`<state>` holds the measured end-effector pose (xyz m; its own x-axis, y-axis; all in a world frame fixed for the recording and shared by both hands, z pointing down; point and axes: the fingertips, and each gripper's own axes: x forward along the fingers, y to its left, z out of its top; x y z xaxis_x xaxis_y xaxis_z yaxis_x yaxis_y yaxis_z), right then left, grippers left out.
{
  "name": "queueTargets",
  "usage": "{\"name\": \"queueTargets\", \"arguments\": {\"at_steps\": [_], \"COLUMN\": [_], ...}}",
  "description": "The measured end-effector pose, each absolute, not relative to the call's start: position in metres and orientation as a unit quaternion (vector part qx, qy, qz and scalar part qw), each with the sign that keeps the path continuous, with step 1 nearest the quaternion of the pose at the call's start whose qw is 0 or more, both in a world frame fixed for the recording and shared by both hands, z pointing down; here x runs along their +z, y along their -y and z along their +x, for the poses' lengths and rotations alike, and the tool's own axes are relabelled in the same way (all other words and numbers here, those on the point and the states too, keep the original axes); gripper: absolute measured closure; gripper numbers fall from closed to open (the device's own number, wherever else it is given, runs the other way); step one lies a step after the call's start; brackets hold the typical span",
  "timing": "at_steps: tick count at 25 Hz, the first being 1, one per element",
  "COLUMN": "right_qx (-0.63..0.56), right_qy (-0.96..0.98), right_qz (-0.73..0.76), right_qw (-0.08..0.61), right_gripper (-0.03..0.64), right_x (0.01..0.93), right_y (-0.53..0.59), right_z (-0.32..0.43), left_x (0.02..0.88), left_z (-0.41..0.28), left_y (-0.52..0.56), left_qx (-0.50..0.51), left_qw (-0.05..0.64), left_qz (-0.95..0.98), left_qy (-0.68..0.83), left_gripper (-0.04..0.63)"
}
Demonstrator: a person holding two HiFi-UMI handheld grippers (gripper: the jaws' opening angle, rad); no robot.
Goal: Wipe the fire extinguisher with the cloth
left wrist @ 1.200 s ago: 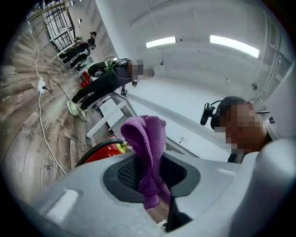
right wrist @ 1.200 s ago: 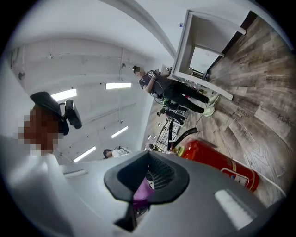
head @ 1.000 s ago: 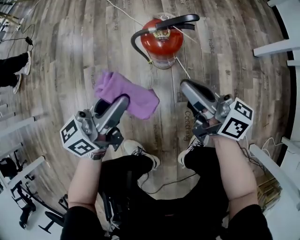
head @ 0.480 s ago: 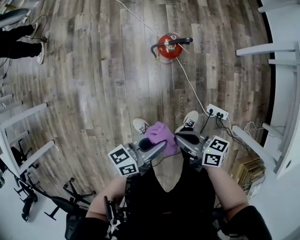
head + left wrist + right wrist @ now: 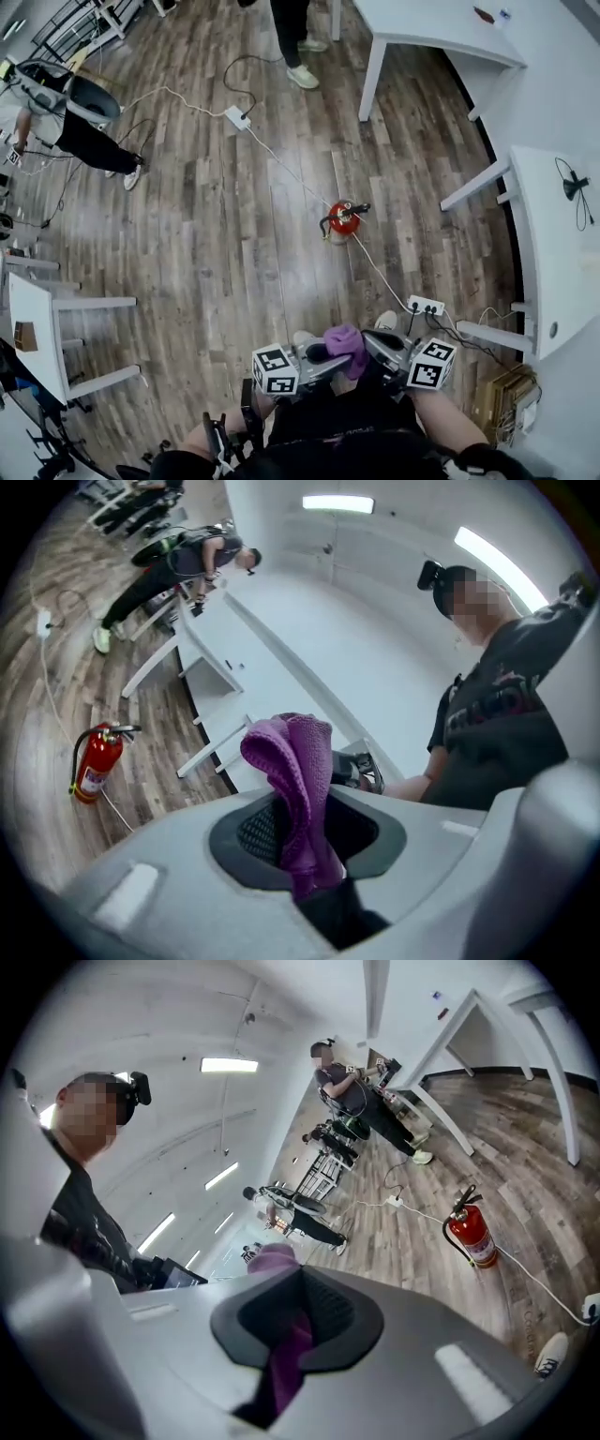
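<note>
A second before, the extinguisher (image 5: 343,218) had filled the top of the head view, close by the person's knees. Now it looked small and stood well away on the floor (image 5: 206,272), with far more of the room in sight. The two claws had been apart then, and only the left one had the cloth (image 5: 345,343). Now they sat close together in front of the person, tips meeting at the cloth.

The left claw (image 5: 325,355) was pinched tight on the cloth. The cloth stuck up out of the slot between its jaws in a folded bunch. The right claw (image 5: 372,342) was closed nearly all the way too, and a strip of the same cloth ran through its narrow gap – so both had hold of it.

The cloth was purple, soft and nubbly, like a fuzzy towel. The claws were smooth grey plastic with dark, ribbed pads, and each carried a white cube (image 5: 275,370) with black squares. The extinguisher was a round red can, standing upright, with a black handle and a black hose. A thin white cable (image 5: 281,169) ran past it to a white power strip (image 5: 426,306). The floor was brown wood planks, streaky and worn – white tables (image 5: 441,28) stood round the edges.
</note>
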<state>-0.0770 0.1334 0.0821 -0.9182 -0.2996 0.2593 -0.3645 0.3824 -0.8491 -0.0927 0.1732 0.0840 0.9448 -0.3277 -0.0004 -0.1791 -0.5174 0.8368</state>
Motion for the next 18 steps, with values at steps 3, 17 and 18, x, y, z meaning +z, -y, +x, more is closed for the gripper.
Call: {"name": "queueTargets", "arguments": {"at_steps": [3,17,18], "right_qx": [0.502,0.405,0.396], "right_qy": [0.839,0.908,0.912], "right_qz": [0.208,0.106,0.099], "right_qw": [0.012,0.017,0.026], "right_gripper": [0.614,0.614,0.614], "right_x": [0.055,-0.026,-0.027], "right_y": [-0.134,-0.154,-0.157], "right_z": [-0.09,-0.093,-0.086], "left_x": [0.055,-0.011,-0.014], "left_z": [-0.104,-0.093,-0.087], "left_y": [-0.176,-0.204,-0.205], "left_qx": [-0.079,-0.052,-0.049], "left_qw": [0.451,0.376,0.371], "left_qz": [0.882,0.915,0.915], "left_qy": [0.11,0.137,0.152], "left_gripper": [0.503,0.503,0.503]}}
